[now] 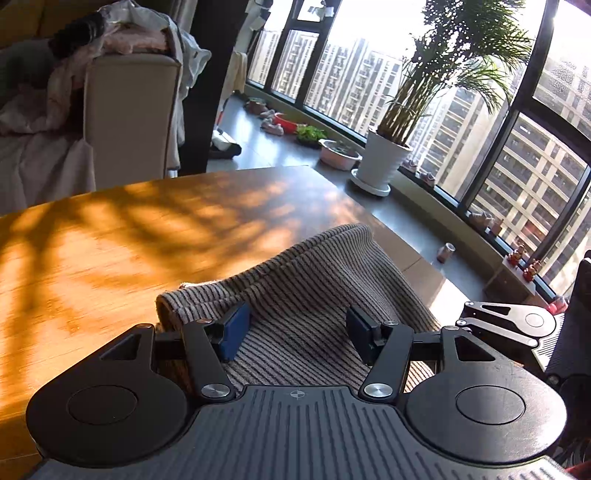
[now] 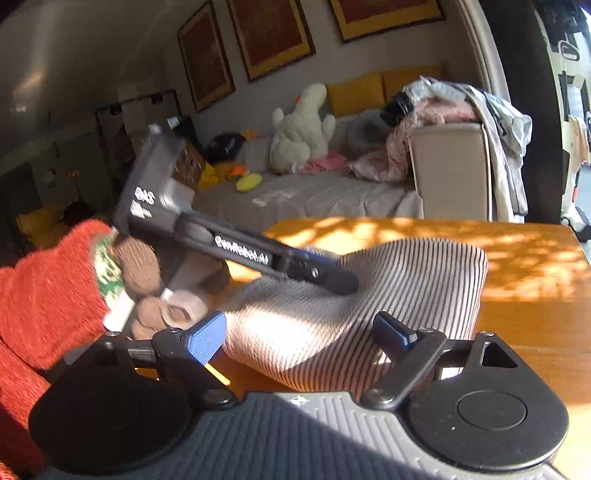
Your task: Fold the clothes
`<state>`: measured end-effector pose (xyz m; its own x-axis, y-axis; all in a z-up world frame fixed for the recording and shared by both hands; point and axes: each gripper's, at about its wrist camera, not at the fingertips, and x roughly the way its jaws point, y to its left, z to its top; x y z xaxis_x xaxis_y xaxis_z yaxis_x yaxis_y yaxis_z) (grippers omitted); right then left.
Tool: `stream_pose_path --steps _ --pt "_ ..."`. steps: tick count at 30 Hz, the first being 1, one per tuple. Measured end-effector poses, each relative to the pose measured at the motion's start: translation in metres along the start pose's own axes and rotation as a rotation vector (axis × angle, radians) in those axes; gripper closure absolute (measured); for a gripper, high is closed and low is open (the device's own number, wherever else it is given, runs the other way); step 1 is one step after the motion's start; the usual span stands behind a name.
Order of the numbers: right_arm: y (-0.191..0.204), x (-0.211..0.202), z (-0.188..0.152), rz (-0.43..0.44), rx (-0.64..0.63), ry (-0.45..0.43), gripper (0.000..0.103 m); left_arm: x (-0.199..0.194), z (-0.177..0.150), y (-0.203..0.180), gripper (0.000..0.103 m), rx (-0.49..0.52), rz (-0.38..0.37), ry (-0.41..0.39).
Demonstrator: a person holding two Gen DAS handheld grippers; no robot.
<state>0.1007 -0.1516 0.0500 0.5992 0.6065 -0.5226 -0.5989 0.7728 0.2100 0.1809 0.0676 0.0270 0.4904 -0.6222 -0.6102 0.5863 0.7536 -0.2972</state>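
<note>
Both grippers' fingers (image 1: 236, 330) spread, pinching nothing; striped garment (image 2: 388, 280) near edge hidden.

A warm orange-brown wooden table (image 1: 110, 229) carries dappled sunlight and leaf shadows. Beyond its far edge, a tall palm plant in a white ribbed ceramic pot (image 1: 384, 162) stands by the black-framed floor-to-ceiling windows (image 1: 369, 66), with a shallow pink basin (image 1: 338, 153) just beside it and a red bowl (image 1: 286, 122) further along the grey floor. A beige upholstered sofa (image 2: 450, 170) is heaped with pink and white laundry (image 2: 439, 107) on its armrest. On the seat sits a white plush toy (image 2: 301, 129), perhaps a duck, near yellow cushions (image 2: 354, 94). Three gold-framed dark red pictures (image 2: 273, 33) hang on the wall above.
</note>
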Motion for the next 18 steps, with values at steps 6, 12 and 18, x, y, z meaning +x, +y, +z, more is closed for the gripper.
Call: stream_pose_path --steps 6,12,18 --pt "0.003 0.025 0.003 -0.049 -0.069 0.066 0.0 0.0 -0.001 0.0 0.039 0.002 0.012 -0.006" --pt "0.006 0.024 -0.001 -0.067 -0.087 0.065 0.0 -0.019 0.011 -0.013 0.044 0.06 0.037 -0.061" --pt "0.012 0.028 0.003 -0.103 -0.092 0.093 0.0 -0.019 0.022 -0.025 0.061 0.171 0.117 -0.047"
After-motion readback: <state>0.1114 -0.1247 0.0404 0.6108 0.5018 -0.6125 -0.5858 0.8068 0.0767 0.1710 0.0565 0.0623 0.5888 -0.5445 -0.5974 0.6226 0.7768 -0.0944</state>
